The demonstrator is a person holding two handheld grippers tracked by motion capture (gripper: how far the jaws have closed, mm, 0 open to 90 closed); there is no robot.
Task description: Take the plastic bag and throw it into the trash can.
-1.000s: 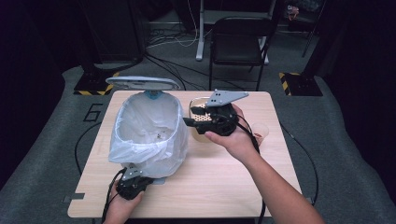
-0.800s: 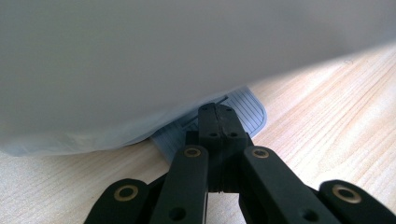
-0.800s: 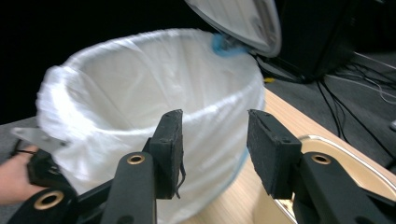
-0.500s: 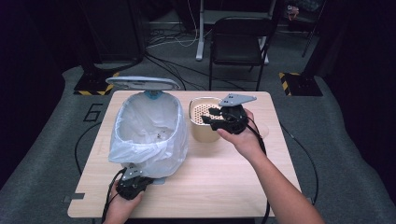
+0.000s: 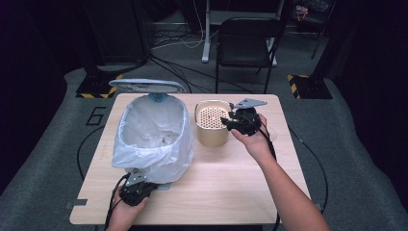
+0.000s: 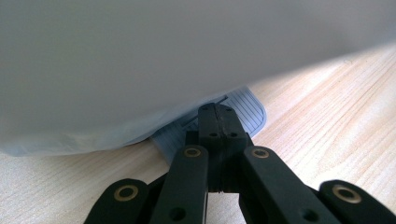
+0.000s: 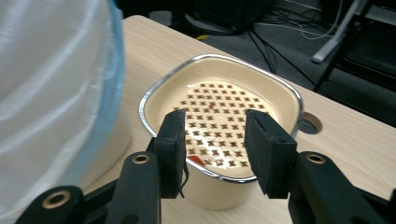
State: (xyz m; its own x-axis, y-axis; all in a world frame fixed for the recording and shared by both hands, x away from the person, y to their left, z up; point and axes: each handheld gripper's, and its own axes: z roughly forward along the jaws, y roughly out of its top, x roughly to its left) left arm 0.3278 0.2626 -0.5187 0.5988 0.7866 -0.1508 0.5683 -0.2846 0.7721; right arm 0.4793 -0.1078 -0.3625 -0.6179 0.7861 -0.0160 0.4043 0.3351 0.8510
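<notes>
A bin [image 5: 154, 134] lined with a white bag stands on the left of the table, its lid [image 5: 146, 85] raised. My left gripper [image 5: 143, 183] is shut at the bin's foot, its tips [image 6: 216, 109] resting on the pale blue ribbed pedal [image 6: 250, 114]. To the right of the bin stands a beige container [image 5: 211, 137] with a perforated insert [image 7: 219, 93] and a small red scrap [image 7: 196, 160]. My right gripper [image 5: 227, 122] hovers at its right rim. Its jaws [image 7: 215, 126] have just been closing a little and stand apart over the near rim, pressing on nothing.
A round cable hole [image 7: 309, 123] lies in the table just beyond the container. Behind the table stand a dark chair [image 5: 250, 38] and stand legs with cables on the floor. Bare wood lies in front of the container.
My right hand has moved right and down, from beside the bin's rim to the container's right rim, so the whole container now shows. The left gripper has stayed on the pedal.
</notes>
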